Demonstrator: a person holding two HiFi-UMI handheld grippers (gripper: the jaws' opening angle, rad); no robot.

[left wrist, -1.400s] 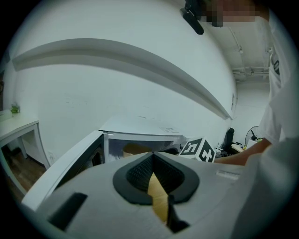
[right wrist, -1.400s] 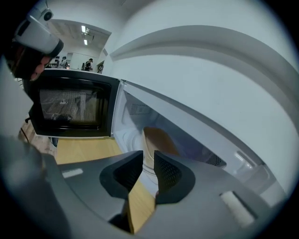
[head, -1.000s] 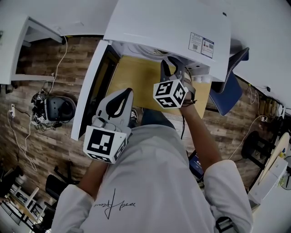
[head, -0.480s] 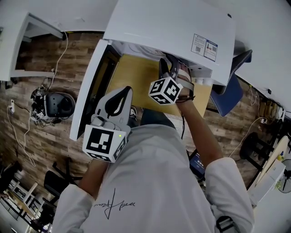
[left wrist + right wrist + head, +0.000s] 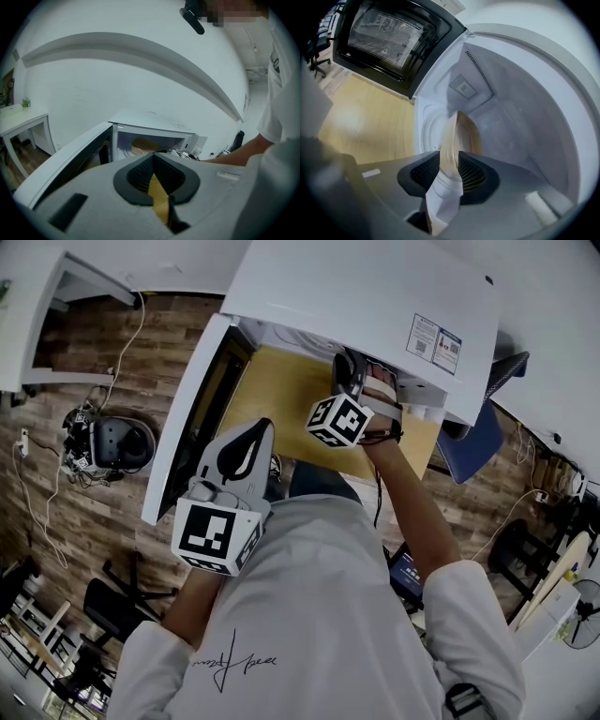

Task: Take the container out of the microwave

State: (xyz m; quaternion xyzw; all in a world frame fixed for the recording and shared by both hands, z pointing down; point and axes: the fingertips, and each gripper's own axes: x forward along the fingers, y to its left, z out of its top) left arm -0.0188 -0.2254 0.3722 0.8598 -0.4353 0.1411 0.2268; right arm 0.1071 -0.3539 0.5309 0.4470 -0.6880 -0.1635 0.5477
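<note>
Two tongs: right tongs [image 5: 449, 154] just spreading around the container [image 5: 461, 131] (inside microwave [image 5: 520, 122]); left tongs [image 5: 153, 159] closed, empty.

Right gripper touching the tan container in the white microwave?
Cannot tell. Right gripper view: the right gripper has just been opening its jaws, the tan container rim between them; neither contact nor gap shows plainly.

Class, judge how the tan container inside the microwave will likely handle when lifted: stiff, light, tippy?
The container looks thin-walled and paper-like, so probably light but easily squashed by a hard pinch. It seems open-topped, so tilting might spill any contents.
</note>
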